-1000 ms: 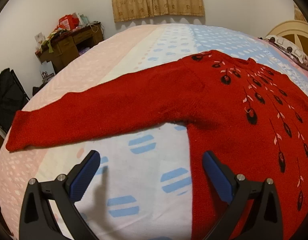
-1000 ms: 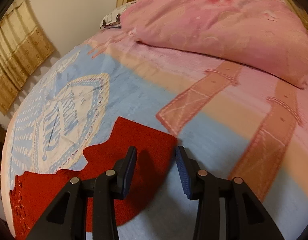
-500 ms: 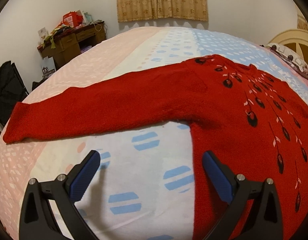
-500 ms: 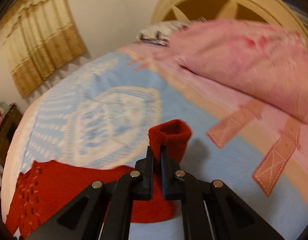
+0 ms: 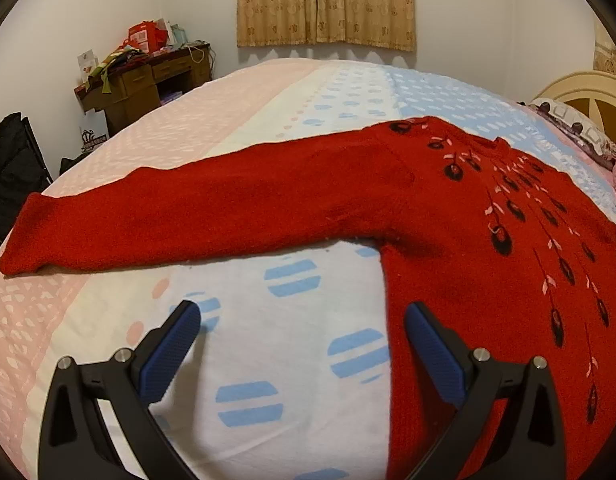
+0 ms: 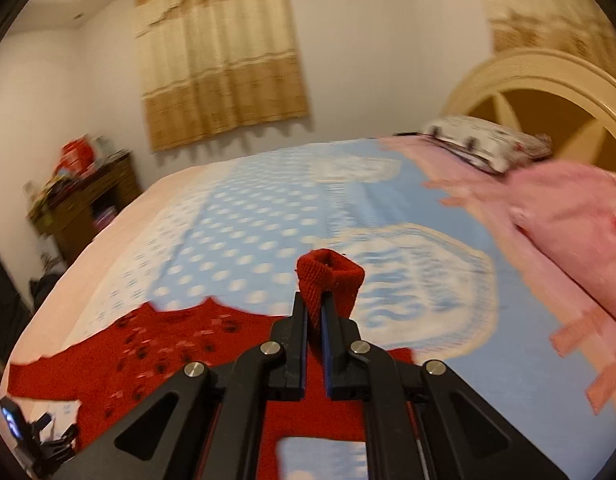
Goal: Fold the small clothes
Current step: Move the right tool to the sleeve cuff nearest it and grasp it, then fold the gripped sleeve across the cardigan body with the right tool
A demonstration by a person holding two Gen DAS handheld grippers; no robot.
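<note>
Left wrist view: the red sweater [image 5: 448, 216] is lying flat on the bedspread [image 5: 268, 344], occupying the field from 9 o'clock through centre to 4 o'clock. One sleeve [image 5: 180, 216] is extending straight out, its long axis running from the shoulder near centre toward the cuff at 9 o'clock. The body is running from the collar [image 5: 490, 145] at 1 o'clock down toward the hem at 5 o'clock, with the leaf pattern facing up. The left gripper [image 5: 302, 336] is hovering at 6 o'clock with its blue pads standing wide apart and nothing between them; the right-side pad is sitting over the sweater's side edge, the left-side pad over bare bedspread. A cluttered desk [image 5: 148, 76] is standing at 10 o'clock and a curtain [image 5: 324, 4] is hanging at 12 o'clock.

Right wrist view: the frame is blurring. The right gripper [image 6: 314, 312] is clamping fully closed on the other sleeve's cuff [image 6: 330, 276], which is standing up above the fingertips with its opening pointing toward 12 o'clock. The sweater's body is lying at 8 o'clock. A pink pillow [image 6: 580, 220] is resting at 3 o'clock, a headboard [image 6: 548, 92] at 2 o'clock.
</note>
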